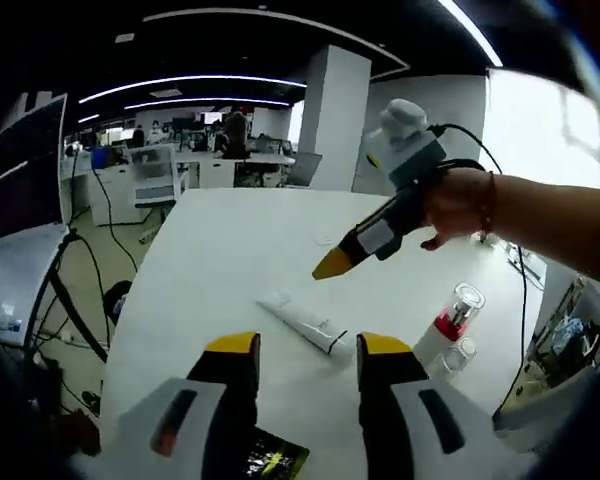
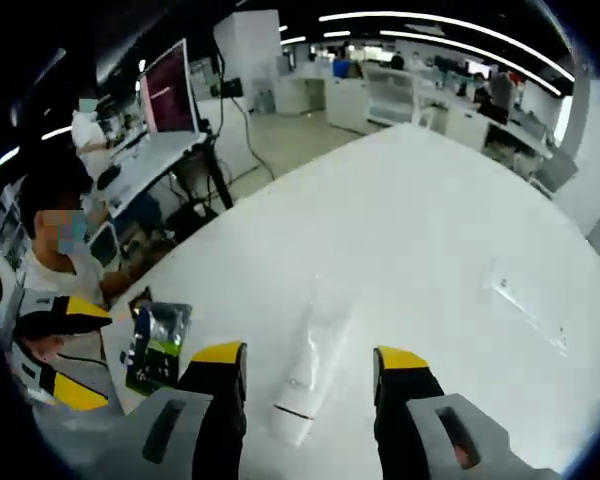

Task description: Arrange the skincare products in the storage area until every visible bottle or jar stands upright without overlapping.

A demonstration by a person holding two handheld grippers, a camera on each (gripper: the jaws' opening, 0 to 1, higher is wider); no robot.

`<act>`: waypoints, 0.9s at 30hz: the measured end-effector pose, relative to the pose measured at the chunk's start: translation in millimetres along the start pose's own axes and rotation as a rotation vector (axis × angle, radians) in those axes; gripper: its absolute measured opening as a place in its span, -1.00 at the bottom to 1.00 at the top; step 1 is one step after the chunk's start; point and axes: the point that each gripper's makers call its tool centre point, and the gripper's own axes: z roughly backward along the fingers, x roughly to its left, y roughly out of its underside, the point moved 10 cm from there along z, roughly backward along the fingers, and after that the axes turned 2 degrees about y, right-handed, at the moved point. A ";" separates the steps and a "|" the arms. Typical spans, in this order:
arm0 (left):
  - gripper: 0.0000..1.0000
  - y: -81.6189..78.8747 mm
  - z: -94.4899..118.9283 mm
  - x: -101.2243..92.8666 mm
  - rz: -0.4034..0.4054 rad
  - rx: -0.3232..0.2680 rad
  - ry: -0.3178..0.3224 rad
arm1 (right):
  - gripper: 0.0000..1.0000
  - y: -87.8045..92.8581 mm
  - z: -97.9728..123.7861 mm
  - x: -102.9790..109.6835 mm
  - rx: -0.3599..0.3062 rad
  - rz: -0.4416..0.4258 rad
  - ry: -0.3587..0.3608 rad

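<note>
Tube point(image 1: 305, 324) flat on table point(image 1: 220, 250); both tools released above it, right tool point(image 1: 332, 264) raised, angled down.

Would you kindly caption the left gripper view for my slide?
Open left tool faces a white tube lying on the white table.

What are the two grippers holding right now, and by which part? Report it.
Nothing is held. The left gripper is open above the table, with the white tube lying beyond its fingers. The right gripper is open too, its fingers either side of that tube, not closed on it.
</note>
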 end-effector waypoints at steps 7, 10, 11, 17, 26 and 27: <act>-0.28 2.7 -3.1 5.4 0.028 0.016 0.000 | -0.05 -0.5 -51.3 7.6 0.189 0.053 0.079; -0.28 3.7 -4.3 8.2 0.027 0.026 -0.006 | -0.07 1.9 -68.7 8.5 0.247 0.058 0.090; -0.28 4.0 -4.7 9.2 0.027 0.030 -0.008 | -0.08 2.7 -74.1 8.9 0.265 0.055 0.087; -0.30 3.1 -4.3 7.8 0.050 0.025 0.009 | -0.23 18.7 -92.7 7.6 0.423 0.109 0.138; -0.32 -0.5 -3.6 3.2 0.055 0.015 0.040 | -0.26 16.2 -107.5 12.0 0.465 0.042 0.051; -0.32 0.1 -4.1 2.7 0.055 0.019 0.041 | -0.27 15.2 -107.6 13.2 0.474 0.035 0.055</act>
